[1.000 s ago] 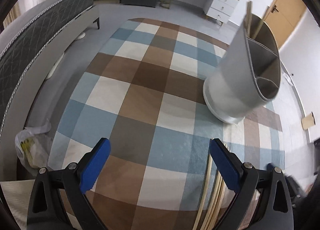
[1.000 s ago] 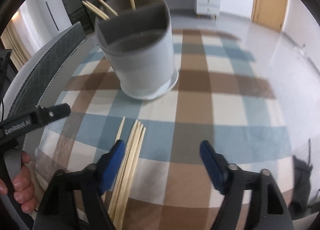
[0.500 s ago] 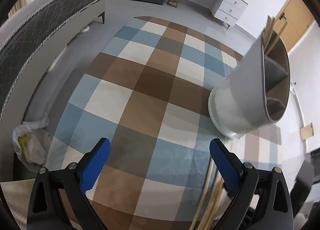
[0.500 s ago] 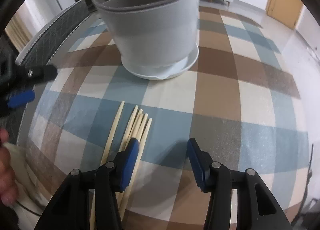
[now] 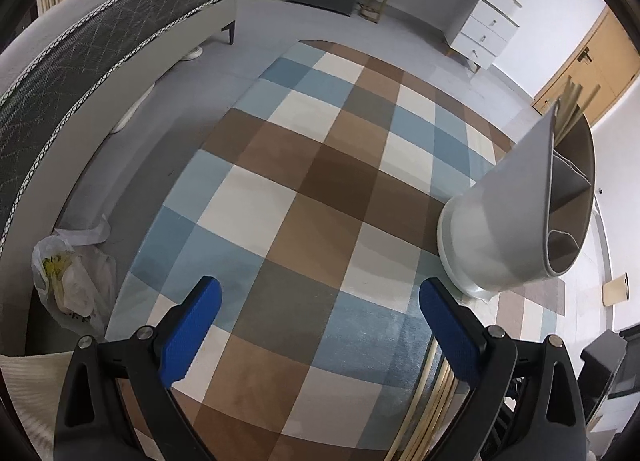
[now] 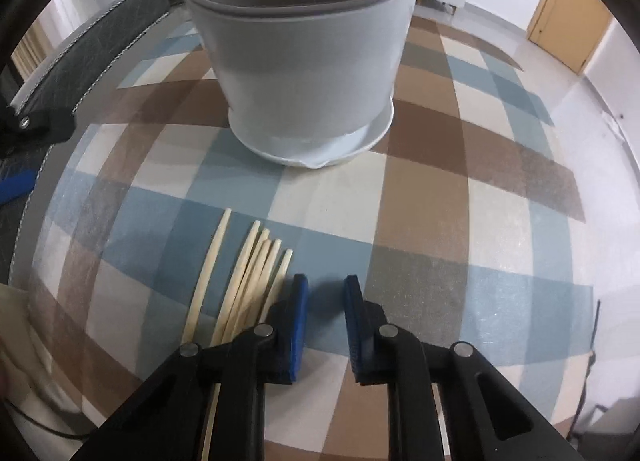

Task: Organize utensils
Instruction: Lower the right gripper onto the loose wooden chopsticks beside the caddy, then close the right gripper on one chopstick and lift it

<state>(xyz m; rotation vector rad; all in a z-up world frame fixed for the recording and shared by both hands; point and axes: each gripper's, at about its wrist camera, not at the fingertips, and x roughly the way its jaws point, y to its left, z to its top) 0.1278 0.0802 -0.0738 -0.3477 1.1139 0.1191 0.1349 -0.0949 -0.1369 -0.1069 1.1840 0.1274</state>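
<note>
Here pale, tapered chopsticks (image 6: 256, 277) lie bunched beside the narrowing, empty right hand-held gripper (image 6: 325, 293).

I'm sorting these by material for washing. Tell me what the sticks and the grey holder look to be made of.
Chopsticks: probably bamboo or pale wood, matt, judging by the even cream colour, tapered tips and no shine.
Holder: likely plastic, smooth satin grey, with thin moulded walls, inner dividers and a lighter drip base. I can't rule out coated metal.
</note>
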